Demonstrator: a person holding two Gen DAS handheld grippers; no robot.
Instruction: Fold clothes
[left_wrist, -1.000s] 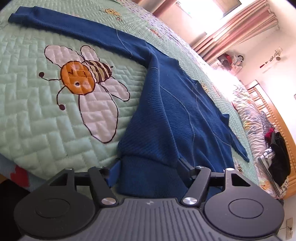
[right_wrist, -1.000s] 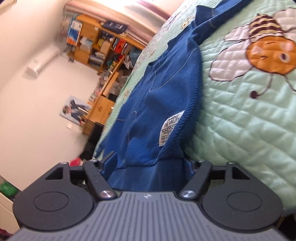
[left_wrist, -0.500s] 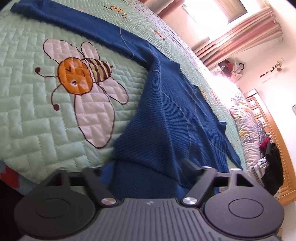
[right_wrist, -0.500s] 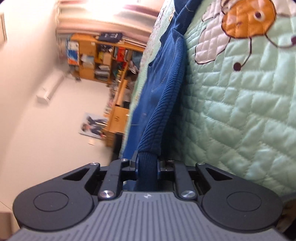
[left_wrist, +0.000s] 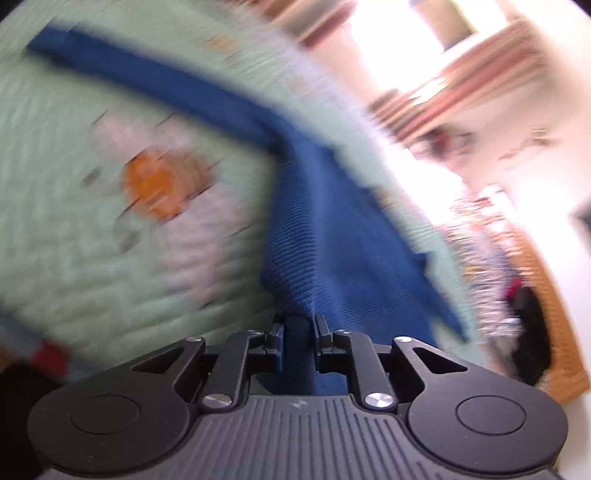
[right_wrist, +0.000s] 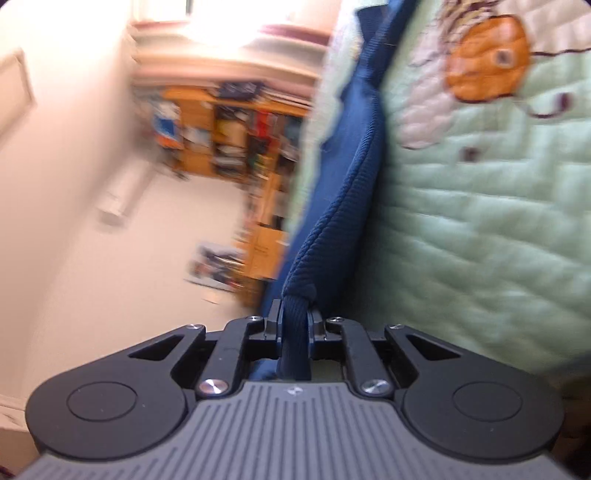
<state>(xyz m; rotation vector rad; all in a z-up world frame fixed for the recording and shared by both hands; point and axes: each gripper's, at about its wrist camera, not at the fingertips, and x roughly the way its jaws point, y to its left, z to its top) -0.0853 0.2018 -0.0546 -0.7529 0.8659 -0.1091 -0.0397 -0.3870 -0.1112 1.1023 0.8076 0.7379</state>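
While the blue sweater lies on the quilted bed, my left fingers and right fingers each pinch its hem.

Setting: a lived-in home bedroom. Evidence: bed covered with a pale green quilted bedspread bearing an appliquéd bee. Wooden headboard at the far end of the bed, with dark clothing piled beside it. Striped curtains at a bright window. Opposite wall: crowded wooden bookshelf, a poster propped low near it, a wall-mounted air conditioner. Both views motion-blurred; finer details unreadable.
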